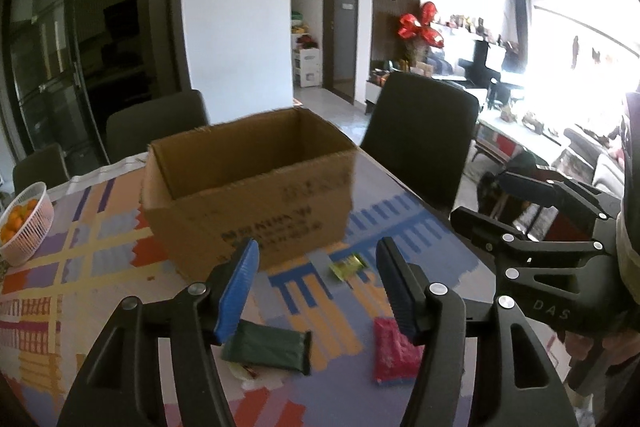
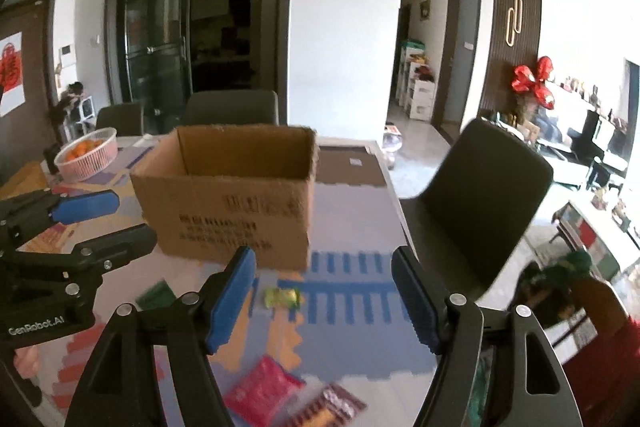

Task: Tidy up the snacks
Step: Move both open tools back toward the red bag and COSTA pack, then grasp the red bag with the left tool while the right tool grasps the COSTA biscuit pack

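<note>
Both tools, left tool [image 1: 318,291] and right tool [image 2: 324,301], hang half open and empty above snack packets [image 1: 267,346] on the bench [image 1: 80,267] before the box [image 1: 248,187]; slippery wrappers may skid away.

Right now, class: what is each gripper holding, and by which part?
Nothing. The left gripper and right gripper stand open and empty above the snack packets.

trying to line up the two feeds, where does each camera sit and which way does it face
Left wrist: on the left gripper, looking past its open fingers at the cardboard box; the right gripper shows at the right edge.
Right wrist: on the right gripper, facing the same box; the left gripper shows at the left.
Shared: box, yellow-green snack, pink packet, fruit basket.
</note>
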